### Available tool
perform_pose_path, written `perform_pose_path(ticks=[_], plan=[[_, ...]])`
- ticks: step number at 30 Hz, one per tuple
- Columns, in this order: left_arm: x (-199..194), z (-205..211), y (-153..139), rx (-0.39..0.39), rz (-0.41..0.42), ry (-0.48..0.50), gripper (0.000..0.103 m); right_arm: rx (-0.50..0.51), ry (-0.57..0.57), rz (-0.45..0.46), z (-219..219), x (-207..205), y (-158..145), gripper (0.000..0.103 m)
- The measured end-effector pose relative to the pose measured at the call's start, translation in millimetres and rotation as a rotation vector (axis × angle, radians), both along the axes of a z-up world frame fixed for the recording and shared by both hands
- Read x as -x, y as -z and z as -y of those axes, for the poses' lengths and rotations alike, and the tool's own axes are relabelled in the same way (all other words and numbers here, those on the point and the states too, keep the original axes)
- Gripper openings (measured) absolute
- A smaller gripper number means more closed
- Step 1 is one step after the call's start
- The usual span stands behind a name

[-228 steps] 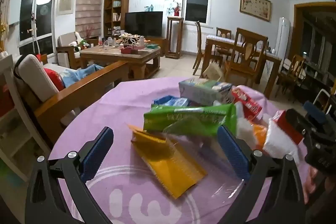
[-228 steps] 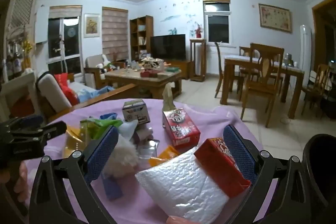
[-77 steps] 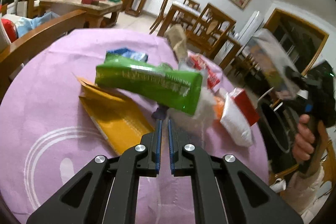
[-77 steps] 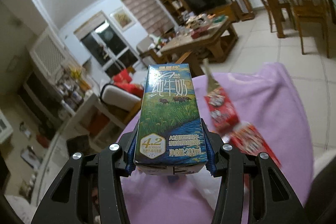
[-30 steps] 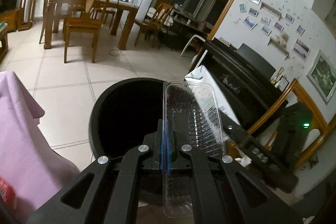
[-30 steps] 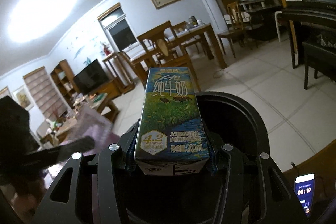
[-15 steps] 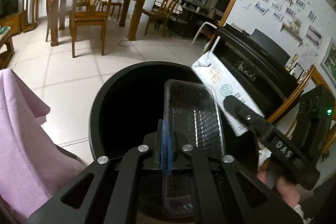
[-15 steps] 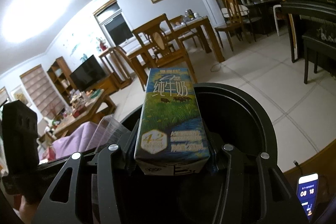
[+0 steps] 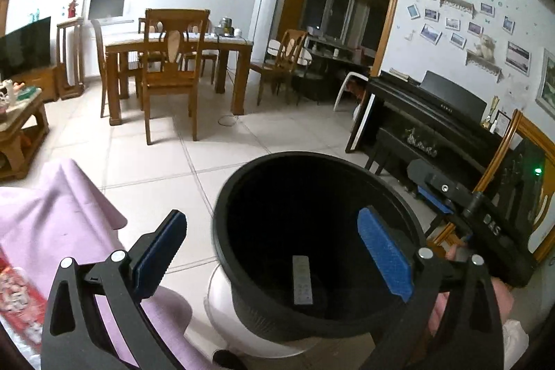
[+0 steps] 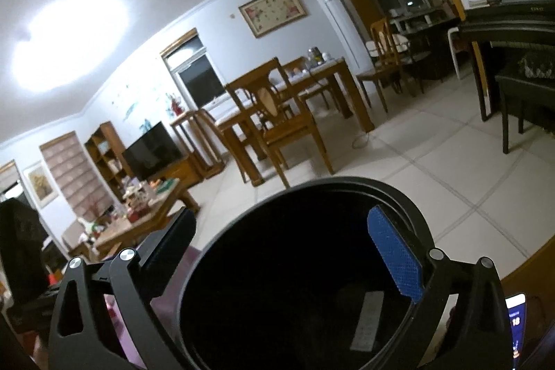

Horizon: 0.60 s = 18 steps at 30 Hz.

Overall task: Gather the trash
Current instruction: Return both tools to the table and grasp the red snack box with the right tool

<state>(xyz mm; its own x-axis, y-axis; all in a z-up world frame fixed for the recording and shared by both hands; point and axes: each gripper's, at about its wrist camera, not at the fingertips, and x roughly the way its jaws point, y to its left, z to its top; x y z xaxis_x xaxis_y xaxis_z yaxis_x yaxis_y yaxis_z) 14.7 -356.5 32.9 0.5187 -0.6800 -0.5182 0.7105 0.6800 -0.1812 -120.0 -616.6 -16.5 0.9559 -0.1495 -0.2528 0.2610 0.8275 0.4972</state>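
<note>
Claws both gape empty over the black bin, left claw and right claw having just opened. Remaining wrappers on the counter look light and crushable; pinch an edge.

Dining area: a brown wooden dining table stood with wooden chairs around it.
Right wall: a black upright piano.
Left edge: a dark flat television.

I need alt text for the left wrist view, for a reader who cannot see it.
The open left claw hovers empty over a black bin on a tiled floor. A pink tablecloth hangs at the left; a dining table and piano stand behind.
</note>
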Motion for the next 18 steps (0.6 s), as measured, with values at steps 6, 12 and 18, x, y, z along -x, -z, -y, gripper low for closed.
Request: perform_pose_path(ticks=[6, 12, 18], plan=[[4, -56, -10, 0.014, 0.003, -0.054, 0.098, -0.002, -0.099, -0.018, -28, -14, -14, 0.098], [-3, -145, -19, 0.048, -0.019, -0.201, 0.098, 0.034, -0.269, -0.039, -95, -53, -40, 0.098], [-7, -240, -19, 0.025, -0.032, -0.363, 0.098, 0.115, -0.481, -0.082, -186, -94, -57, 0.098]])
